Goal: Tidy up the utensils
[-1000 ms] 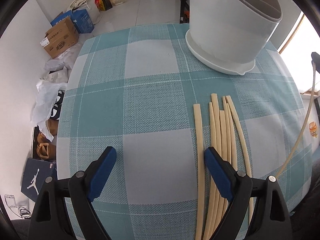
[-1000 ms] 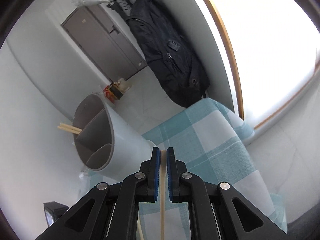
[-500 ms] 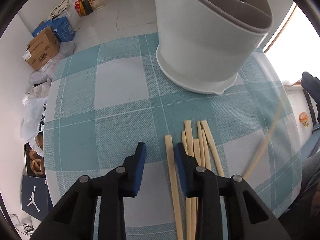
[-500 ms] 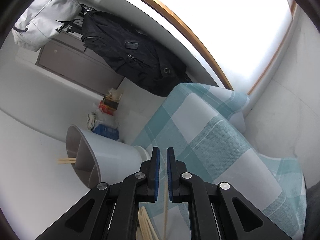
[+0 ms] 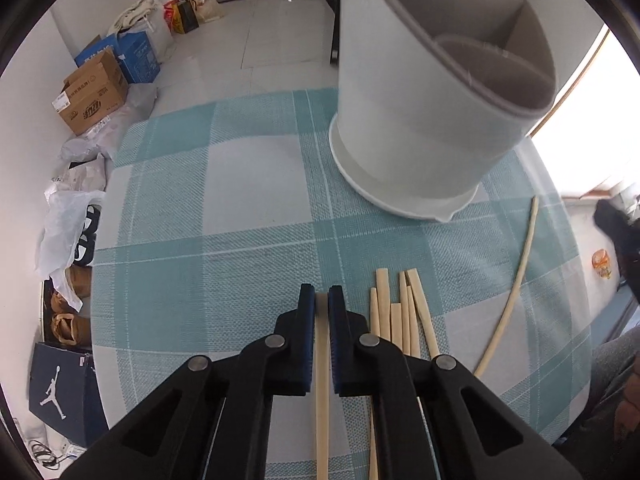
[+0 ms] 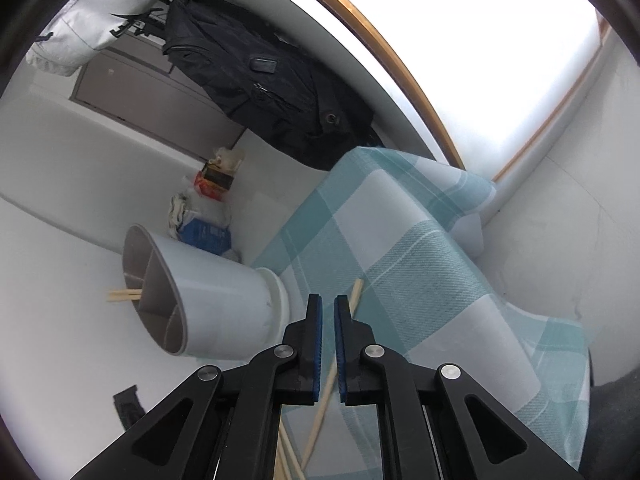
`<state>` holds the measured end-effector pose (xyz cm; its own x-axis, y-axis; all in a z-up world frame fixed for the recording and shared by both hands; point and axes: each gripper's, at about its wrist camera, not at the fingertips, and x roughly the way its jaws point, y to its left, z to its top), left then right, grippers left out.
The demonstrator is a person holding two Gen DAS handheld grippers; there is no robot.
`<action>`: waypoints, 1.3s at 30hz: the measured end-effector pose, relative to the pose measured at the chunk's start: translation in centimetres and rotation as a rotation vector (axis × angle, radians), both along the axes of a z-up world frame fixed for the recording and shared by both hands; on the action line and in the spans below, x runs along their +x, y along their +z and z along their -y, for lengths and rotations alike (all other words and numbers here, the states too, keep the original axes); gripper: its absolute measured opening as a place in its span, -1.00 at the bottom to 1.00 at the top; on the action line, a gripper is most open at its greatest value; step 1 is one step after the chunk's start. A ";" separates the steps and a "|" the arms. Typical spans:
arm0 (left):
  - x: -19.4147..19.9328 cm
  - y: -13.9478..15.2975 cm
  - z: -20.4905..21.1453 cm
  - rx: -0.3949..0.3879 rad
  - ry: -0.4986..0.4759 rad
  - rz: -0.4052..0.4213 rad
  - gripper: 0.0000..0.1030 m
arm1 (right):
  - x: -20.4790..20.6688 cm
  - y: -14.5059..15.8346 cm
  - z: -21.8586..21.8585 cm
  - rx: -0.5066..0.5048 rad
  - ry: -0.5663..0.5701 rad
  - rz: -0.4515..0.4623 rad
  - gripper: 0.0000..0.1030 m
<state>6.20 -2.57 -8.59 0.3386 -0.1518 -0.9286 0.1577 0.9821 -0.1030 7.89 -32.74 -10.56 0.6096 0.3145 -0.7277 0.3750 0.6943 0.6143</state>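
My left gripper [image 5: 322,300] points down at the checked tablecloth [image 5: 240,200] and is shut on one pale chopstick [image 5: 322,400], which runs straight between its blue pads. Several more chopsticks [image 5: 394,320] lie side by side just right of it. A grey-white divided utensil holder [image 5: 420,120] stands at the far right. In the right wrist view the holder [image 6: 216,292] has two chopsticks [image 6: 124,295] poking out of one compartment. My right gripper [image 6: 328,308] is shut. A single chopstick [image 6: 354,292] lies slantwise on the cloth beneath it, crossing behind one finger, not between the pads.
That lone chopstick [image 5: 516,280] rests right of the pile, near the holder's base. Cardboard boxes [image 5: 92,96] and bags crowd the floor past the table's left edge. A black backpack [image 6: 272,80] hangs on the wall. A person's leg [image 5: 616,380] is at the table's right edge.
My left gripper has closed from wide open onto the leftmost chopstick. The chopstick that stood between my right gripper's pads now lies slanted on the cloth, and the right view has rolled.
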 end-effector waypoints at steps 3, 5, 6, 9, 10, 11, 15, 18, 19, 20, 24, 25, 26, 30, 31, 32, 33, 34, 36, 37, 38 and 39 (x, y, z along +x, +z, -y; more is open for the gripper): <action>0.1 0.8 -0.6 -0.055 0.019 0.021 -0.95 | 1.3 -1.2 0.6 -0.001 0.041 -0.083 -0.73; -0.1 1.3 -0.7 -0.077 0.023 0.043 -0.95 | 2.2 -1.7 0.3 -0.015 0.071 -0.119 -0.58; -0.2 1.5 -0.8 -0.089 0.025 0.049 -0.95 | 2.6 -1.9 0.1 -0.020 0.087 -0.131 -0.47; -0.2 1.7 -1.2 -0.115 0.028 0.065 -0.95 | 3.9 -2.2 -1.2 -0.056 0.151 -0.170 -0.33; -0.2 1.6 -1.4 -0.124 0.029 0.066 -0.95 | 4.0 -2.2 -1.6 -0.066 0.171 -0.178 -0.33; -0.1 1.7 -1.6 -0.142 0.033 0.064 -0.95 | 4.3 -2.1 -2.2 -0.075 0.201 -0.178 -0.33; -0.1 2.3 -2.9 -0.205 0.051 0.072 -0.95 | 3.3 -1.9 -4.7 -0.135 0.280 -0.195 -0.33; -0.2 2.6 -3.3 -0.250 0.056 0.066 -0.95 | 2.5 -2.6 -6.6 -0.139 0.308 -0.233 -0.33; -0.3 2.8 -3.3 -0.252 0.058 0.071 -0.95 | 2.3 -2.9 -7.3 -0.137 0.311 -0.246 -0.33; -0.3 2.9 -3.4 -0.253 0.060 0.076 -0.95 | 2.3 -3.0 -7.9 -0.148 0.315 -0.255 -0.33; -0.3 3.3 -4.3 -0.277 0.072 0.080 -0.95 | 2.0 -2.7 -10.9 -0.284 0.322 -0.277 -0.33; -0.4 3.4 -4.5 -0.285 0.076 0.082 -0.95 | 1.8 -2.6 -11.8 -0.336 0.334 -0.284 -0.33; -0.5 3.5 -4.7 -0.294 0.079 0.085 -0.95 | 1.8 -2.6 -12.5 -0.382 0.347 -0.289 -0.33; -0.6 3.7 -5.9 -0.307 0.090 0.100 -0.95 | 0.4 -2.7 -15.8 -0.620 0.409 -0.281 -0.51; -0.6 3.7 -6.1 -0.315 0.094 0.100 -0.95 | 0.1 -2.7 -16.3 -0.656 0.422 -0.275 -0.59; -0.6 3.7 -6.4 -0.321 0.098 0.099 -0.95 | -0.1 -2.8 -16.5 -0.678 0.433 -0.270 -0.65; -0.6 3.7 -6.7 -0.327 0.103 0.098 -0.95 | -0.5 -2.8 -16.8 -0.694 0.446 -0.263 -0.72; -0.7 3.6 -6.9 -0.333 0.107 0.095 -0.95 | -0.7 -2.8 -16.8 -0.701 0.457 -0.257 -0.73; -0.7 3.5 -7.1 -0.337 0.113 0.094 -0.95 | -1.2 -2.7 -17.1 -0.714 0.489 -0.247 -0.76; -0.8 3.6 -7.2 -0.340 0.114 0.093 -0.95 | -1.5 -2.6 -17.0 -0.708 0.496 -0.247 -0.78; -0.8 3.7 -7.2 -0.344 0.115 0.094 -0.95 | -1.8 -2.6 -16.8 -0.693 0.503 -0.248 -0.79; -0.9 3.8 -7.4 -0.349 0.113 0.097 -0.95 | -2.2 -2.4 -16.3 -0.676 0.507 -0.248 -0.82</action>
<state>5.27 4.79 -4.80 0.4552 -0.4096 -0.7906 0.0755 0.9025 -0.4241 5.70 -16.42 -13.00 0.3130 -0.0419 -0.9488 -0.0088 0.9989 -0.0470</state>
